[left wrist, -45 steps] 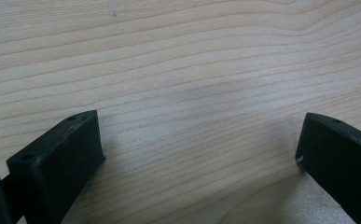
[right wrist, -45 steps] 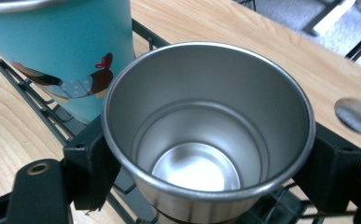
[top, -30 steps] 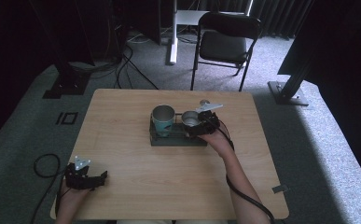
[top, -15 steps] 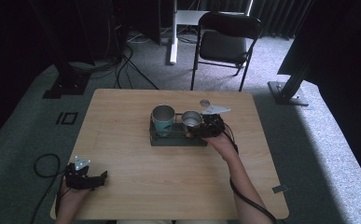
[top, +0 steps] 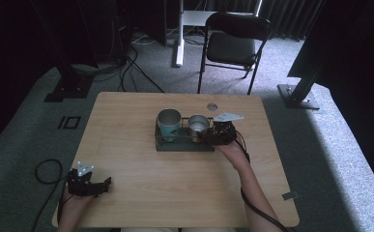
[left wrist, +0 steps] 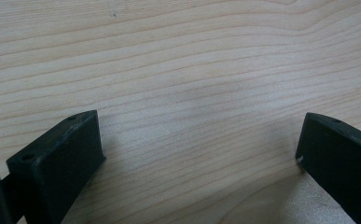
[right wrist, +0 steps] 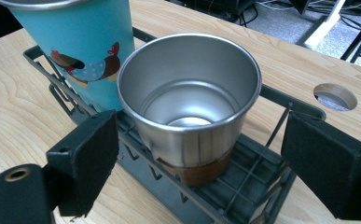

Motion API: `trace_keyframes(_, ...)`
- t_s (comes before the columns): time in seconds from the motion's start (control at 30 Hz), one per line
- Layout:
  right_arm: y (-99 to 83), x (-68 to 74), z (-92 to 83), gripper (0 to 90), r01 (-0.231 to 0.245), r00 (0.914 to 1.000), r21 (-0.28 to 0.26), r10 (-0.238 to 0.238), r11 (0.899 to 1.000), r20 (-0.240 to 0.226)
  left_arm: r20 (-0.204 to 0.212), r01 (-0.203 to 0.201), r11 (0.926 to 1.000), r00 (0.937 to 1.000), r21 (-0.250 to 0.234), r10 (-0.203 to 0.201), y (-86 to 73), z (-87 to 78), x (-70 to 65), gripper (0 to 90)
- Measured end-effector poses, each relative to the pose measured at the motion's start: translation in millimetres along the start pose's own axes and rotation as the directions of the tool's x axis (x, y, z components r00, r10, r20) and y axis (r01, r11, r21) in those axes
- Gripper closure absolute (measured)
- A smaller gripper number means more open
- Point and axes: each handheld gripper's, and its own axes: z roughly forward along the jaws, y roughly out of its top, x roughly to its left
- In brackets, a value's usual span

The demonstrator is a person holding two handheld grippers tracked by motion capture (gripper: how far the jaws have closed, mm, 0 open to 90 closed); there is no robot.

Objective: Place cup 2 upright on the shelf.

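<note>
A dark wire rack (top: 184,144) (right wrist: 257,184) sits mid-table. In it stand a tall teal cup (top: 168,123) (right wrist: 82,46) with a bird picture and, to its right, a shorter steel cup (top: 198,124) (right wrist: 190,100) with a brown band at its base. My right gripper (top: 212,134) (right wrist: 201,163) is at the rack's right end, open, its jaws wide on either side of the steel cup without touching it. My left gripper (top: 103,186) (left wrist: 199,154) rests low at the table's near left corner, open over bare wood.
The wooden table (top: 126,159) has a round cable hole (top: 212,106) (right wrist: 335,95) behind the rack. A folding chair (top: 235,46) and a white desk leg (top: 179,34) stand beyond the far edge; cables lie on the carpet at left.
The right gripper has drawn back slightly toward the rack's right end, with the steel cup left standing in the rack. The left gripper has not moved.
</note>
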Motion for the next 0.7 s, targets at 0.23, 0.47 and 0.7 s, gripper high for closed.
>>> trace_keyframes(0.23,-4.7,-2.0,-5.2,11.2,-0.007,0.9999,-0.006,0.007,1.000,0.008,0.000,0.000,1.0000,1.0000,0.000,0.000,0.0,0.0,0.0,1.0)
trace_keyframes(0.47,-7.9,-3.4,-12.5,11.2,-0.009,0.9998,-0.011,0.009,1.000,0.015,0.000,0.000,1.0000,1.0000,0.000,0.000,0.0,0.0,0.0,1.0)
trace_keyframes(0.7,-14.5,-7.0,-21.6,11.2,-0.023,0.9996,-0.020,0.023,1.000,0.016,0.000,0.000,1.0000,1.0000,0.000,0.000,0.0,0.0,0.0,1.0)
